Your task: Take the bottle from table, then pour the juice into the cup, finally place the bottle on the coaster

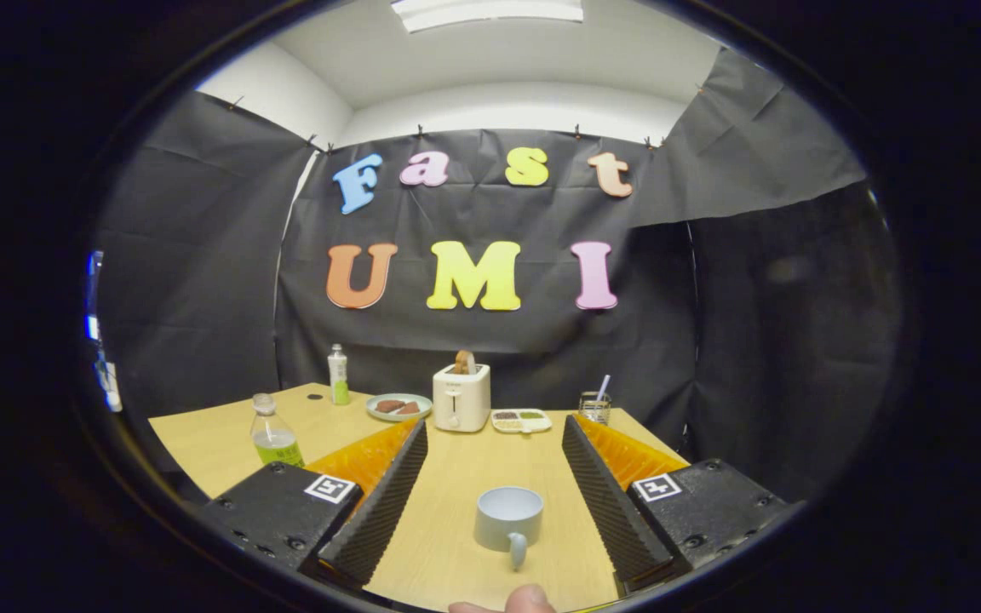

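Two fingers of the gripper [490, 443] stood wide apart, grasping nothing. The cup [508, 517] sat between them on the table [201, 443]. The bottle [273, 432] stood beside the left finger.

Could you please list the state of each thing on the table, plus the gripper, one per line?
gripper: open, fingers wide apart, holding nothing.
cup: upright between the fingers, looks empty.
bottle: upright, capped, green juice low in it, beside the left finger.
tall bottle: upright, capped, at the table's far side.
toaster: slice sticking up from its slot.
plate: holds brown pieces.
glass: upright, straw in it.
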`<state>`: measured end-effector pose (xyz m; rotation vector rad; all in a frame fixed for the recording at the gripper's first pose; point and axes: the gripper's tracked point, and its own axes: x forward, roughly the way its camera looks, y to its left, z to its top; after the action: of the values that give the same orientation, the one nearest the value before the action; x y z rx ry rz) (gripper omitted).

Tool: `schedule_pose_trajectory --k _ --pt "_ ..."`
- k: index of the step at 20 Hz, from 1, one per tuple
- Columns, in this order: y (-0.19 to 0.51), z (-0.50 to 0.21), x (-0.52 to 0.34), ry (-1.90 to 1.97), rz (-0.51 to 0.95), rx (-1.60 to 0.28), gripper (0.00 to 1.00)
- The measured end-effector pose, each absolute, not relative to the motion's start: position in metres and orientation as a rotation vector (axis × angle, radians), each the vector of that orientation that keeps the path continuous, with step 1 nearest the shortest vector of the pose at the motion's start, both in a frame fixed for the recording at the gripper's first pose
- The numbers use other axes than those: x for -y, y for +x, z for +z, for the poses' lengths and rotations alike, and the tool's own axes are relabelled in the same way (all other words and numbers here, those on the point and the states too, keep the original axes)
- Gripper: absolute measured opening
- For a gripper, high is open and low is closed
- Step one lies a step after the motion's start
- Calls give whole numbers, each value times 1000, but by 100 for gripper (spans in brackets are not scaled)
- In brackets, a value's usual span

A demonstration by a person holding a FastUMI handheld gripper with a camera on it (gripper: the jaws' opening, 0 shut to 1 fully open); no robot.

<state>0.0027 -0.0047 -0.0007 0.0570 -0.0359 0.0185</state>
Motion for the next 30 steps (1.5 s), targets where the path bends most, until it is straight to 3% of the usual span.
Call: schedule_pose_trajectory --k 12,30 --pt "20 -22 -22 54 63 -5 100" --pt "15 -46 -130 82 214 11 100"
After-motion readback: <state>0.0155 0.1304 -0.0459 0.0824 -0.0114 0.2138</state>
